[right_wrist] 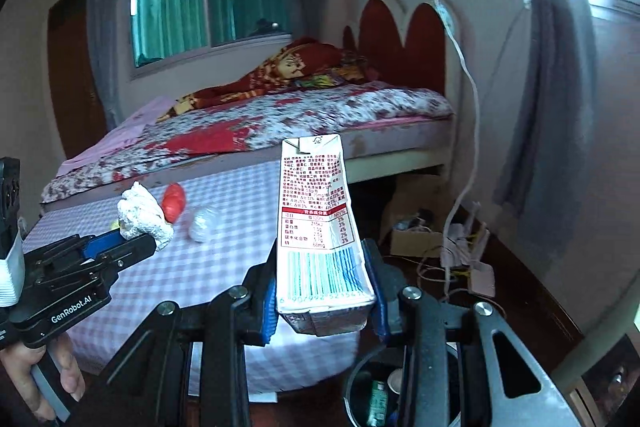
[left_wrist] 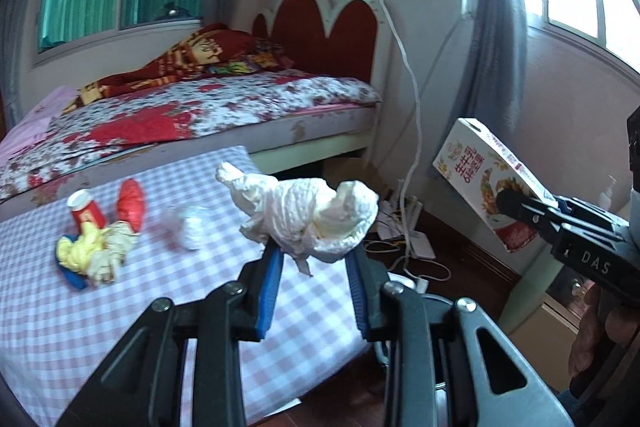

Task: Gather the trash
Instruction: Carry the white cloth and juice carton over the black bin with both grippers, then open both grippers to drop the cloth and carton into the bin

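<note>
Left tool (left_wrist: pixel 316 255) clenched on a crumpled white paper-towel wad (left_wrist: pixel 308 215), held up above the right edge of the pink-and-white checked surface (left_wrist: pixel 80 327). Right tool (right_wrist: pixel 324 291) clamped on a white rectangular milk carton (right_wrist: pixel 320 227) by its lower end, upright, barcode side showing, off the surface's right edge. Left on the surface, toward its far edge: a red paper cup (left_wrist: pixel 86 213) on its side, a crumpled yellow-and-cream wrapper pile (left_wrist: pixel 96 255) just beside it, a red crushed piece (left_wrist: pixel 132 205), and what may be a clear plastic ball (left_wrist: pixel 190 229), blurred. Below the carton, a dark round bin (right_wrist: pixel 376 391) on the floor, partly hidden.
</note>
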A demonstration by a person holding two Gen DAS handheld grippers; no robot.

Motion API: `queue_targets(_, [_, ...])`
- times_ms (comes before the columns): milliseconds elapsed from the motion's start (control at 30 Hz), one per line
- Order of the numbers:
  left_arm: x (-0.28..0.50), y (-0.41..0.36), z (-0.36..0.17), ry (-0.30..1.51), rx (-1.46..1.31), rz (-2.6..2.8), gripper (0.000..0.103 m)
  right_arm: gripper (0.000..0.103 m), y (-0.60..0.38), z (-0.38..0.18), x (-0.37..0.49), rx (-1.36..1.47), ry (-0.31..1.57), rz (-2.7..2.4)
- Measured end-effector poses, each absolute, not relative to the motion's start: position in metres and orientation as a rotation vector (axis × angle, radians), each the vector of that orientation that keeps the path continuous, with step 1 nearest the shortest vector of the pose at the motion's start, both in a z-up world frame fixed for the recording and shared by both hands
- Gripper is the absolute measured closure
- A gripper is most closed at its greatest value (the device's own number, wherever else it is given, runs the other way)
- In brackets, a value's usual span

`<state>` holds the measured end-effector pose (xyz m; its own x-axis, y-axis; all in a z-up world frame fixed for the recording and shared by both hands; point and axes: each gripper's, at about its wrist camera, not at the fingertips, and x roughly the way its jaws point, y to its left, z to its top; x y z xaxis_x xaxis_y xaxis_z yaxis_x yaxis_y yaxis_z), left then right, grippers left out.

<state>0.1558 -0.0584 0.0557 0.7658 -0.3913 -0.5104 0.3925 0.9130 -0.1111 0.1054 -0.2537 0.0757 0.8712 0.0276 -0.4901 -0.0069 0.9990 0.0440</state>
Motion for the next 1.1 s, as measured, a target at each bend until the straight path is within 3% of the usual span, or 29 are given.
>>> queue_targets(667, [0.136,-0.175,0.010,0.661,0.076,-0.685,0.071,0.065,-0.344,0.028,0.057,0.094,0.638,-0.154])
queue_targets(1100, [0.138,-0.224,-0.050,0.834,0.126,-0.783,0.071,0.065,-0.385,-0.032,0.060,0.113,0.798,-0.129])
